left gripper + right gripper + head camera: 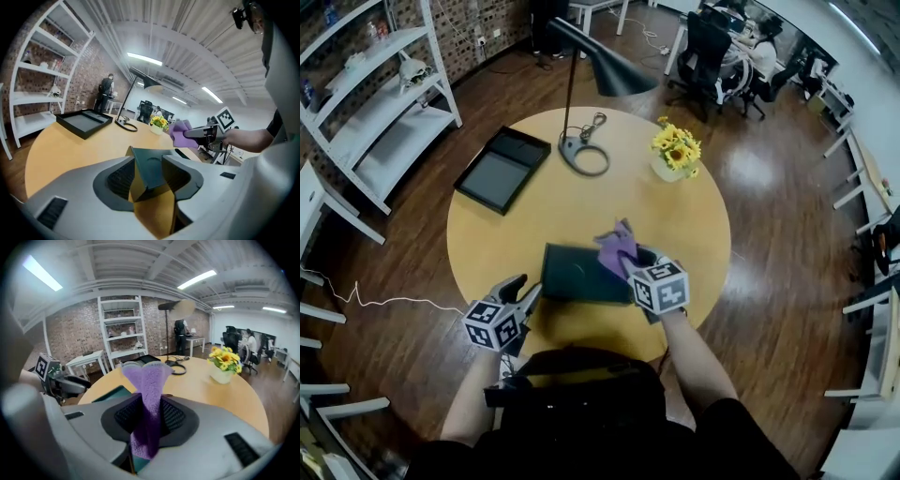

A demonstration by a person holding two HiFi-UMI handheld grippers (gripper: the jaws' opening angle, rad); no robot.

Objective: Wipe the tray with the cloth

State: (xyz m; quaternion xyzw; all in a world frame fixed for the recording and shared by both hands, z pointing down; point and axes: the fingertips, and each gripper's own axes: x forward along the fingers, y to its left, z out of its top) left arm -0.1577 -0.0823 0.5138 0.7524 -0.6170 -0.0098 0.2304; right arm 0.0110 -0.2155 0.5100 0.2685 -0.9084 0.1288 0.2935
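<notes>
The tray (577, 274) is dark and rectangular and lies on the round wooden bench (581, 211), at the edge nearest the person. The purple cloth (617, 246) is over the right end of the tray. Whether it touches the tray surface cannot be determined.

The right gripper (630, 264) is clamped on the cloth. In the right gripper view, the cloth (147, 394) is pinched between the two jaws of the right gripper (150, 409) and stands up ahead of them in a loose fold.

The left gripper (525, 292) is at the tray's near left corner. In the left gripper view, its jaws are apart and the tray corner (150, 168) sits in the gap. A firm press of the pads on it is not evident.

A second tray (502, 169), also dark, rests at the far left of the bench, well apart from the first. A black lamp (614, 73) stands at the far side with its base beside that tray. A pot of yellow flowers (677, 155) stands to the far right. White shelving (380, 103) stands on the floor to the left of the bench.
</notes>
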